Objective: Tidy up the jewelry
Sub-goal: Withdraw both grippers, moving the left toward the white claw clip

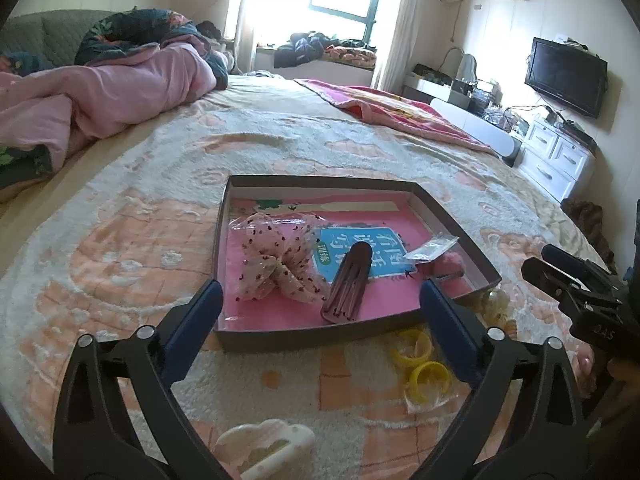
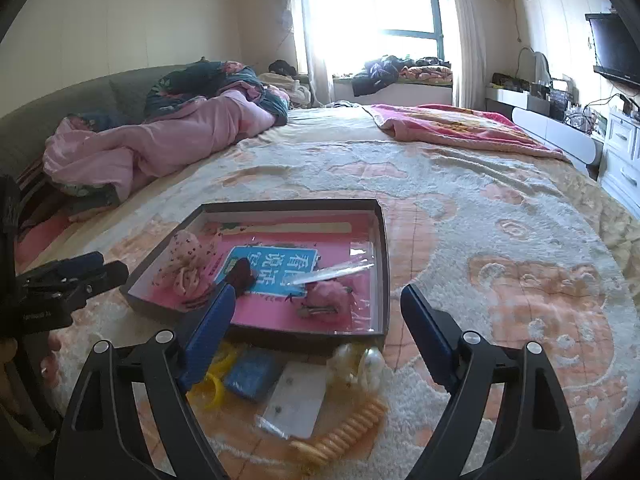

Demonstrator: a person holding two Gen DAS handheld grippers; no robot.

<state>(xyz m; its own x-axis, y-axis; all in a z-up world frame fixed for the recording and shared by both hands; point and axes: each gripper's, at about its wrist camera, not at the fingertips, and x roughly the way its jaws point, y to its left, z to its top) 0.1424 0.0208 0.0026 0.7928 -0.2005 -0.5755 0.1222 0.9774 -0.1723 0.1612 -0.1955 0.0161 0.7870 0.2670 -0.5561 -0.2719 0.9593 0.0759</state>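
Note:
A shallow dark box (image 1: pixel 320 181) lies on the bed with a pink book as its floor. In it are a dotted sheer scrunchie (image 1: pixel 276 264), a brown hair clip (image 1: pixel 350 284), a clear little bag (image 1: pixel 430 248) and a pink pom clip (image 2: pixel 328 300). My left gripper (image 1: pixel 320 288) hangs open over the box's near edge, nothing between its fingers. My right gripper (image 2: pixel 319 292) is open too, above the box's near right corner. On the blanket in front of the box lie yellow rings (image 2: pixel 212 388), a blue piece (image 2: pixel 252 372), an earring card (image 2: pixel 298 404), a pearl clip (image 2: pixel 360 360) and an orange spiral tie (image 2: pixel 344 428).
A white cloud-shaped clip (image 1: pixel 264 448) lies on the blanket under my left gripper. A pink quilt (image 1: pixel 100 96) is heaped at the far left of the bed and a red blanket (image 1: pixel 400 112) at the far right. White drawers (image 1: pixel 556 160) stand past the bed's right edge.

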